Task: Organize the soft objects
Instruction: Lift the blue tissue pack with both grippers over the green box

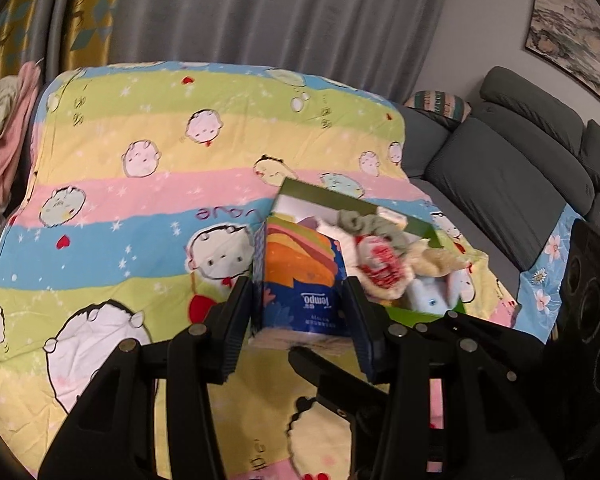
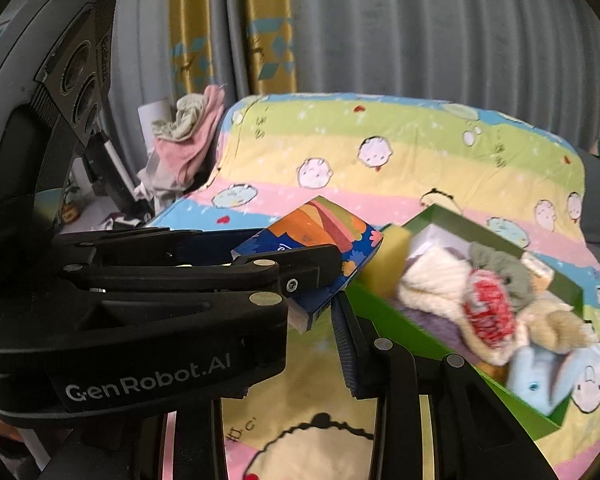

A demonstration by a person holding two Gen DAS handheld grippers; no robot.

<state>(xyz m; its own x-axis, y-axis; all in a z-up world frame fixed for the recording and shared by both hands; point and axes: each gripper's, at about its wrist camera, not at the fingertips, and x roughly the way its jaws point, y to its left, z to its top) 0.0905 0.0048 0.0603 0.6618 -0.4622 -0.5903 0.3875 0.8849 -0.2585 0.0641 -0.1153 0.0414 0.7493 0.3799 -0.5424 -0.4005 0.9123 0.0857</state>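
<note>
Tissue pack (image 1: 300,280) pinched across short sides by left gripper (image 1: 300,320), held above quilt (image 1: 120,184) at box's (image 2: 440,344) 9 o'clock edge. Judged light, soft, wrap slippery; squashes if overgripped. Mid-side hold judged best. Right gripper (image 2: 340,320): one finger visible, spread not determinable. Box already filled with plush items (image 2: 480,308).

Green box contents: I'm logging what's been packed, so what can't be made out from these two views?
- Green box floor, both views: covered by the heaped soft items.
- Blue plush, right wrist view: motion-blurred, so its shape is unclear.
- Tissue pack, left wrist view: sides hidden by the left gripper clamping it.
- Right gripper: left finger hidden behind the left gripper's body; state unreadable.
</note>
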